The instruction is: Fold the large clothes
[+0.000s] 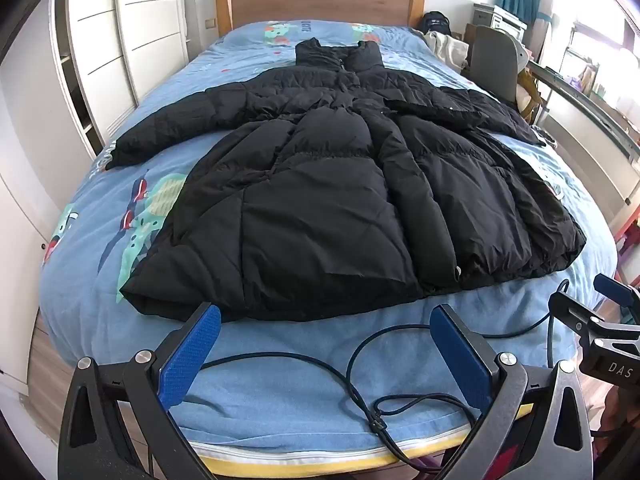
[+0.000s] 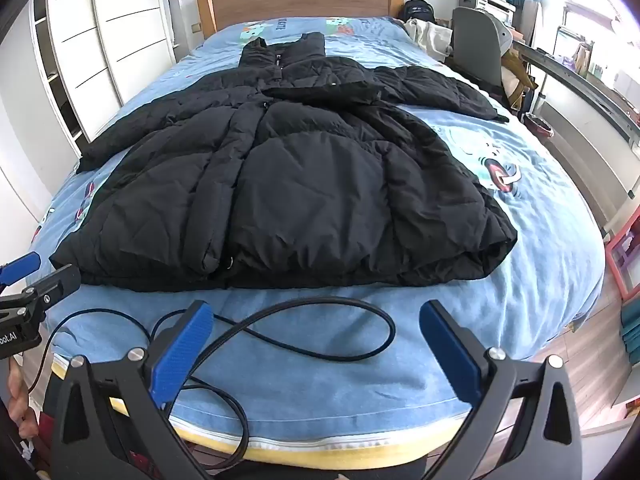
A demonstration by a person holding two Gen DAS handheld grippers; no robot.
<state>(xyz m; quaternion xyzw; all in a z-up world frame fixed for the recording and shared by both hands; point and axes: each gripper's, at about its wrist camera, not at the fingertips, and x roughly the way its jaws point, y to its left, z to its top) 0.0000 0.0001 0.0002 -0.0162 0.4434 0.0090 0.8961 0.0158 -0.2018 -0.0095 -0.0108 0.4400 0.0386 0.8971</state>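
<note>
A long black puffer coat (image 1: 332, 200) lies spread flat on the blue bed (image 1: 280, 392), collar toward the headboard, both sleeves out to the sides, hem nearest me. It also shows in the right wrist view (image 2: 304, 184). My left gripper (image 1: 326, 322) is open and empty, hovering over the bed's foot just short of the hem. My right gripper (image 2: 316, 318) is open and empty too, beside it to the right; it shows at the edge of the left wrist view (image 1: 608, 304). The left gripper shows at the left edge of the right wrist view (image 2: 28, 280).
Black cables (image 1: 360, 364) loop on the sheet between the grippers and the hem, also in the right wrist view (image 2: 320, 332). White wardrobes (image 1: 120, 40) line the left side. A wooden headboard (image 1: 320, 0), a grey chair (image 1: 496, 60) and a cluttered desk stand at the back right.
</note>
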